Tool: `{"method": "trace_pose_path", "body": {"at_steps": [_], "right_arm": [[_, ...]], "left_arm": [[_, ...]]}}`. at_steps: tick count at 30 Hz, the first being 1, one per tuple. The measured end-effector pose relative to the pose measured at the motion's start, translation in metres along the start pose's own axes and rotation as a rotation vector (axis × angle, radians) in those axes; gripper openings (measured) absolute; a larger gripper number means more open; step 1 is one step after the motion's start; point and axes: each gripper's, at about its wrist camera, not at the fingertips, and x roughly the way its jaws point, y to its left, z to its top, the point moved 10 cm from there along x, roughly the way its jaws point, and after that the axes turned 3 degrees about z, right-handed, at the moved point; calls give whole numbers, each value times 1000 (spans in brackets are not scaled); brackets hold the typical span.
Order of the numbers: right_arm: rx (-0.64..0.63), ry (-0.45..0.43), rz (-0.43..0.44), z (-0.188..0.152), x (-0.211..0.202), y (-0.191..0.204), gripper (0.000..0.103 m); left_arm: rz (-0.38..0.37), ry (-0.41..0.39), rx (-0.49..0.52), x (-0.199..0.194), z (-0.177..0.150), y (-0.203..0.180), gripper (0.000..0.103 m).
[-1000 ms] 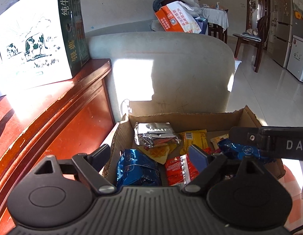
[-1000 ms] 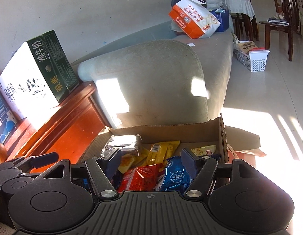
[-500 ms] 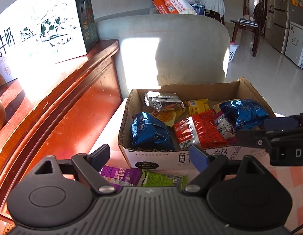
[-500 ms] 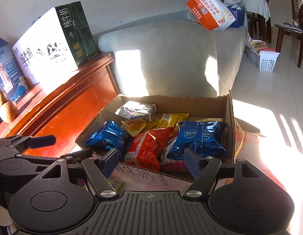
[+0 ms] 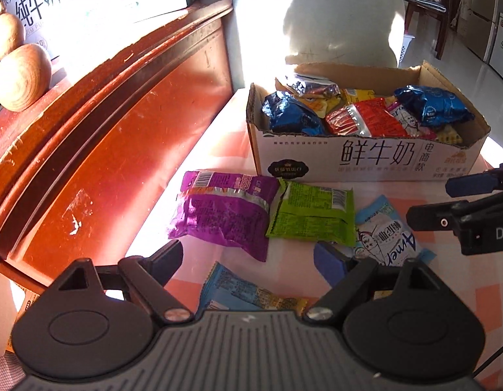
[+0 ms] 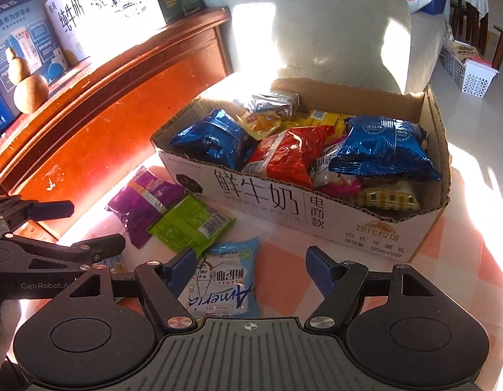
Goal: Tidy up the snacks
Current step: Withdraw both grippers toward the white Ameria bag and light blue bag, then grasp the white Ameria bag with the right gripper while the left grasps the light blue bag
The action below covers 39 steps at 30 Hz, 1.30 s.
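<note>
Pale-blue snack packet (image 6: pixel 223 280) lies flat on table (image 6: pixel 440 277) near its front edge, before cardboard box (image 6: pixel 303 208), long axis along my reach. My right gripper (image 6: pixel 248 268) nearest, wide open, empty. Left gripper (image 5: pixel 248 260) likewise open, empty, over darker blue packet (image 5: pixel 238 288).

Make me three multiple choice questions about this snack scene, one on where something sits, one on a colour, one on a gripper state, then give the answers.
1. Where does the green packet lie?
A. inside the cardboard box
B. on the table in front of the cardboard box
C. on the wooden cabinet

2. What colour is the packet left of the green one?
A. purple
B. orange
C. white

3. How is the right gripper?
A. shut on a packet
B. shut, empty
C. open, empty

Answers: 1 B, it rests on the table before the cardboard box. 2 A, the purple packet adjoins it. 3 C, its fingers stand apart above the light blue packet.
</note>
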Motion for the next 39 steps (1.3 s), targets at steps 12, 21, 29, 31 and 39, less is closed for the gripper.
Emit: {"method": "trace_pose_path", "body": {"at_steps": [12, 21, 29, 31, 39], "right_arm": [[-55, 86, 2, -13, 29, 18, 75], [-70, 134, -28, -25, 49, 22, 75], [-111, 134, -56, -31, 50, 16, 63], [-114, 135, -51, -31, 49, 13, 60], [-121, 143, -60, -33, 40, -5, 56]], "left_arm": [[-36, 145, -145, 12, -42, 16, 87], [-54, 215, -256, 29, -49, 18, 87], [-47, 184, -189, 38, -51, 15, 84], [-62, 162, -147, 37, -50, 9, 80], [-149, 94, 73, 25, -44, -22, 72]]}}
